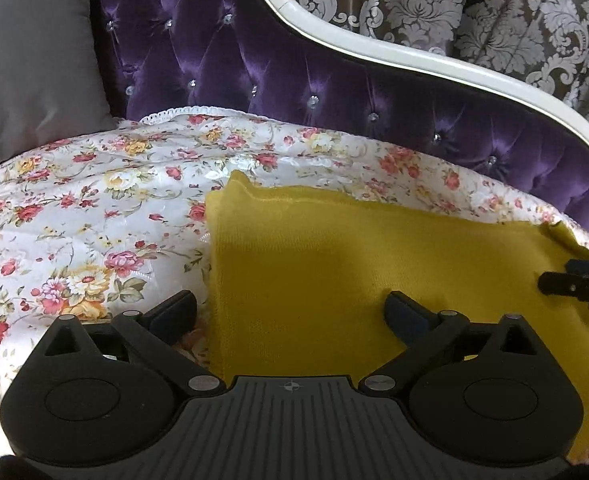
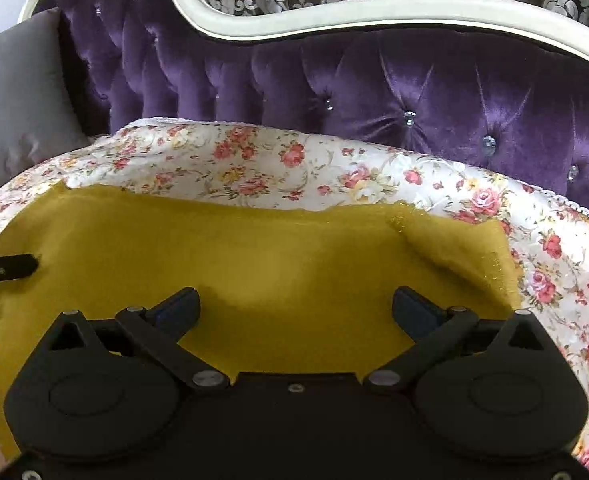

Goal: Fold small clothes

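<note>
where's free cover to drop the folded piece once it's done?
Biggest bare patch: the floral cover left of the yellow cloth, bordered by the grey cushion and purple sofa back. A narrower strip runs behind the cloth, and a band on its right. Crowded: the cloth itself, with left gripper and right gripper open over it.

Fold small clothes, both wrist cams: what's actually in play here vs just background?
In play:
mustard-yellow knitted garment, lying flat
left gripper, open, over its left edge
right gripper, open, above it

Background:
floral quilted cover under the garment
purple tufted velvet sofa back
grey cushion
damask-patterned curtain
</note>
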### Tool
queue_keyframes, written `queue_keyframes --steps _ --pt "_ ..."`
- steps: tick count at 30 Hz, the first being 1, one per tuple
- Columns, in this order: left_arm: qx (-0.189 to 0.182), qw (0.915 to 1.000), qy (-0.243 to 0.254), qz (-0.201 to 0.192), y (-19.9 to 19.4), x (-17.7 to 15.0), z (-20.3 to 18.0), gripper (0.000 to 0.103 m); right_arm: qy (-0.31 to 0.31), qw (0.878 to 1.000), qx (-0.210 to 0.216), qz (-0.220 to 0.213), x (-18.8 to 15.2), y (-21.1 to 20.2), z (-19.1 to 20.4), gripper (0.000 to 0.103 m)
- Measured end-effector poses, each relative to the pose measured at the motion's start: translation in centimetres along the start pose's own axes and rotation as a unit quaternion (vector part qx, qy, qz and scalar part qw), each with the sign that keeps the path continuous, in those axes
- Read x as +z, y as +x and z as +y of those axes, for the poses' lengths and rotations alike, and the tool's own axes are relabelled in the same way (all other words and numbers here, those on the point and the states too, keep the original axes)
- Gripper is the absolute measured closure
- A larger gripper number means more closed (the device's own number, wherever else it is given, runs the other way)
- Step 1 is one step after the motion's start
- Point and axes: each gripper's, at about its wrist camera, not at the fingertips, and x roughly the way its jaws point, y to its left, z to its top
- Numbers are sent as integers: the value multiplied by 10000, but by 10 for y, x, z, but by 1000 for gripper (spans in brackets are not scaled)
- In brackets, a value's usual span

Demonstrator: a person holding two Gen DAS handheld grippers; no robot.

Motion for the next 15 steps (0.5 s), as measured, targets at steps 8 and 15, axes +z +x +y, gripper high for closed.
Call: queue_keyframes --steps 8,15 --pt "-17 10000 -40 -62 -1 -2 0 0 667 9957 -627 -138 3 9 -31 1" --pt "-22 9999 -84 -65 0 -3 1 0 1480 9837 -1020 -33 -1 10 -66 0"
